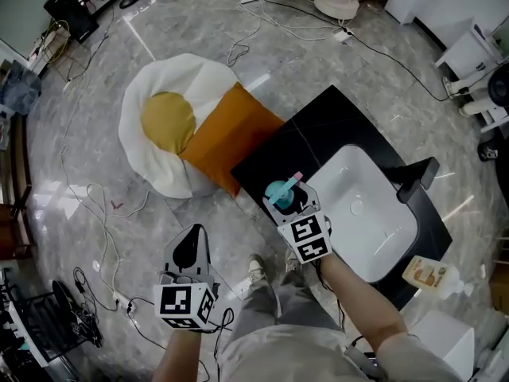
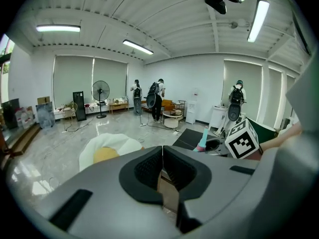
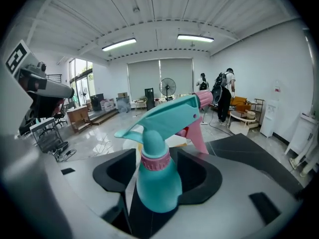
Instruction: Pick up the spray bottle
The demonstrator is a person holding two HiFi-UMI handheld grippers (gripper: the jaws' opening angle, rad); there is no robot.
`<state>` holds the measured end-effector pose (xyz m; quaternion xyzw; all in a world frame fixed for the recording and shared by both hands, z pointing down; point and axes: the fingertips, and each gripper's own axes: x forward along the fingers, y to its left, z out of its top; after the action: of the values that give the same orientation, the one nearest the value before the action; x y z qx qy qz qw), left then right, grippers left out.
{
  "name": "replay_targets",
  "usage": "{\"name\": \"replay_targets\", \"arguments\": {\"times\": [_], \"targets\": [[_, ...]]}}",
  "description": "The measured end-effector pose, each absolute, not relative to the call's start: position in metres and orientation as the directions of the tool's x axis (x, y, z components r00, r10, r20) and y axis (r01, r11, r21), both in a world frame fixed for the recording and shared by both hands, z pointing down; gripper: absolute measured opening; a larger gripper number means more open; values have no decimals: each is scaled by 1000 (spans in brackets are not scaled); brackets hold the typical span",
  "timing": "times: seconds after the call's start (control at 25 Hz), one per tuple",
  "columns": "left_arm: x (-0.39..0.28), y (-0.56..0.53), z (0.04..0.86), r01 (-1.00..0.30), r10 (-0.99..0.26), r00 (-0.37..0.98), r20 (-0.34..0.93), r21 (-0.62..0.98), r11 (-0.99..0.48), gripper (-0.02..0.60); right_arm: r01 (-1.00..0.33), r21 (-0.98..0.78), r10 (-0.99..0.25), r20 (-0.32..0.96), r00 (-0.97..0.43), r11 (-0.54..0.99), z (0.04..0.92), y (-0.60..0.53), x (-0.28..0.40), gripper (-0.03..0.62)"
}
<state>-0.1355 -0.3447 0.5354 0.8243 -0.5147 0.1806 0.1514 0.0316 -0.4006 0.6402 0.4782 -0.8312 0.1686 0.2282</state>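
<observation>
The right gripper (image 1: 285,196) had its jaws spread wide, one on each side of the spray bottle (image 3: 157,183). The rounded teal body sat deep between the pads, with the pink collar and the teal trigger head sticking up above them. The pads lay close along the bottle's sides, but no firm squeeze showed, so this read as a gripper set round the bottle and not yet clamped on it.

From the head view, the bottle appeared to stand on the near corner of the black counter (image 1: 334,122), just beside the white sink (image 1: 374,229), with the gripper reaching in from the person's side.

The left gripper (image 2: 161,168) was clenched, its pads meeting with nothing between them. It hung low over the grey floor (image 1: 95,165), well apart from the counter and taking no part in the job. Beyond it lay a white and yellow cushion (image 1: 155,134) with an orange pillow (image 1: 231,138) leaning against it.

As for progress, the reach and the lining-up looked done, since the bottle was inside the open jaws. Closing firmly on the body and lifting it clear of the counter were probably what remained.
</observation>
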Motion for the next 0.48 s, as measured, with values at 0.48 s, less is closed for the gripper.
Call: {"name": "replay_targets", "arguments": {"times": [0.48], "targets": [[-132, -348, 492, -901, -820, 416, 393, 52, -432, 25, -868, -120, -742, 471, -477, 482, 578, -415, 40, 173]]}}
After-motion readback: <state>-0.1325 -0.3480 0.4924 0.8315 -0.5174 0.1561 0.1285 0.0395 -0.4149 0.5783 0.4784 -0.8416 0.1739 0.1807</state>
